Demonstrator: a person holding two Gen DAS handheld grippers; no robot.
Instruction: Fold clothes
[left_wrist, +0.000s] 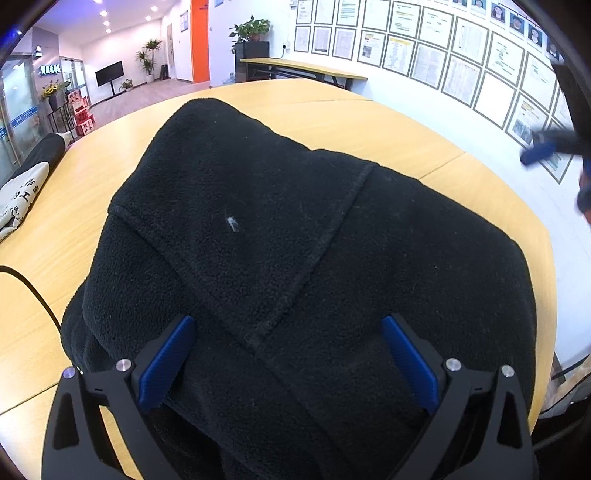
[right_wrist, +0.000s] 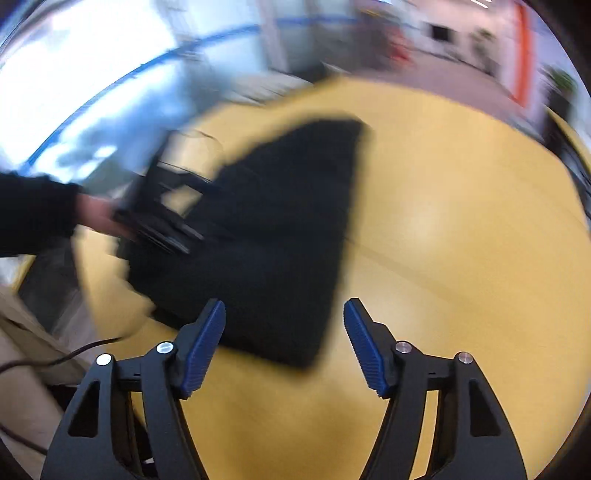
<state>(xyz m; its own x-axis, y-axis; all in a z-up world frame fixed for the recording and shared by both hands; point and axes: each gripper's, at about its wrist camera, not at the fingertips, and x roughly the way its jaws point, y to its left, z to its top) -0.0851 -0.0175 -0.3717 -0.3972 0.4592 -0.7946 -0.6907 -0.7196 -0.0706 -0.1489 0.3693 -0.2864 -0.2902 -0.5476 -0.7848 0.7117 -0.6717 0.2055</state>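
**On the table: one black fleece, folded, both grippers empty**

Over the near end of the black fleece garment (left_wrist: 295, 258) your left gripper (left_wrist: 288, 365) sits with its jaws wide, blue pads (left_wrist: 168, 363) straddling the cloth but closed on nothing; whether they touch the pile cannot be told. From the left wrist view:

- Fleece: lies on the wooden table (left_wrist: 369, 122), already doubled into a thick bundle, one layer lapped over another, a raised seam running diagonally across the top, a speck of white lint near the middle.
- Left of the fleece, at the table's edge: a white and black printed cloth (left_wrist: 22, 192) and a black cable (left_wrist: 33, 291).
- Right of the fleece, well apart and blurred: your right gripper (left_wrist: 543, 149), seen only in part.

From the right wrist view, which is heavily motion-blurred:

- Right gripper (right_wrist: 284, 332): jaws wide, empty, above the table (right_wrist: 443, 221) just beside the fleece's near corner.
- Fleece (right_wrist: 280, 229): a dark wedge on the table, your left hand (right_wrist: 94, 214) and its gripper at the far side.

Handling, as a judgement: soft, light, bulky, not slippery. The pile should grip well under ribbed pads, but stacked layers will slide apart if you pinch only the top one. Take hold at a folded edge or corner, through the full thickness.
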